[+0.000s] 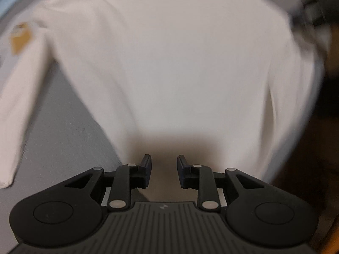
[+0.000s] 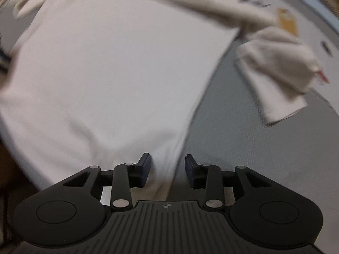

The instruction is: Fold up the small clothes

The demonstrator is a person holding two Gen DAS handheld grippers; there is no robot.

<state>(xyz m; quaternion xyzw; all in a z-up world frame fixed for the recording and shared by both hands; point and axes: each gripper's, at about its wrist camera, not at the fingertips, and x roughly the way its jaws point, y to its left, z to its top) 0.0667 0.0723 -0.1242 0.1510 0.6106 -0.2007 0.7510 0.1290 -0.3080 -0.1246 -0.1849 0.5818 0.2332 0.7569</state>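
A white long-sleeved top (image 1: pixel 169 63) lies spread flat on the grey counter (image 1: pixel 63 137), ready for folding; both views are blurred. The left gripper (image 1: pixel 164 170) and right gripper (image 2: pixel 167 169) hover at its hem, jaws parted, grasping nothing.

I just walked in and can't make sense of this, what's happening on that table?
A person with a handheld gripper in each hand is folding a white long-sleeved shirt spread on a grey table. The left gripper and the right gripper are both open at the shirt's near hem, gripping nothing. One sleeve lies out to the side, and a tan tag shows near the collar. The pictures are motion-blurred, so finer detail is unclear.
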